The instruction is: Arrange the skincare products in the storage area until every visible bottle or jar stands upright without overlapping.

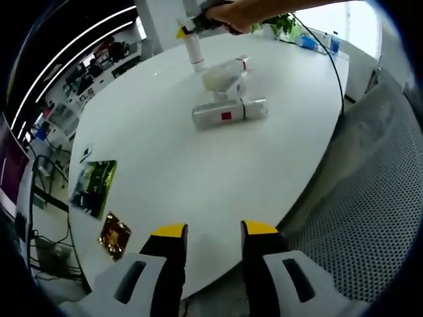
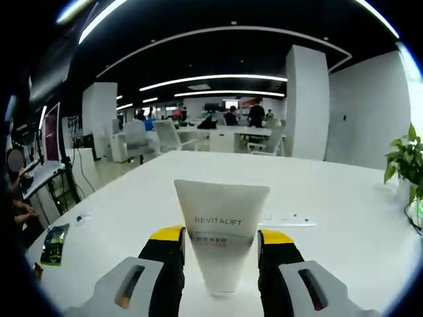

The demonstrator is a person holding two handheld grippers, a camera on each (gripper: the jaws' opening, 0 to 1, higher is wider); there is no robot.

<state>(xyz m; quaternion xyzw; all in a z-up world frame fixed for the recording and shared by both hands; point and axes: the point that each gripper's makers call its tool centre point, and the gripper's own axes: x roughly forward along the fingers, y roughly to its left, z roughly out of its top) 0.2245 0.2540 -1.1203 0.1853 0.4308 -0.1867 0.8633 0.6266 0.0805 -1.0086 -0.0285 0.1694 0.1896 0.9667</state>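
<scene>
- Rising from the bottom of the left gripper view, the left gripper (image 1: 211,231) has its two yellow-tipped jaws spread with nothing between them, hovering over the near edge of the white table (image 1: 198,172).
- To that gripper's left on the table lie two flat items: a small gold-brown packet (image 1: 114,236) nearest, then a green-and-black printed sheet (image 1: 94,187) just beyond it.
- Farther ahead, near the middle of the table, one silver bottle with a red mark (image 1: 228,113) lies on its side.
- Just behind it, touching or overlapping, lie two more white skincare containers (image 1: 225,76), also down on their sides.
- Beyond those, a person's hand (image 1: 231,14) holds the right gripper over one white tube (image 1: 194,49) standing upright.
- In the right gripper view, the right gripper (image 2: 221,238) pinches that white tube (image 2: 221,228), labelled REVITALIFT, between its two jaws, wide crimped end up.
- Just past the tube on the right, one white power strip (image 2: 287,219) lies flat.
- Far right, one green plant (image 2: 406,162) stands at the table's edge.
</scene>
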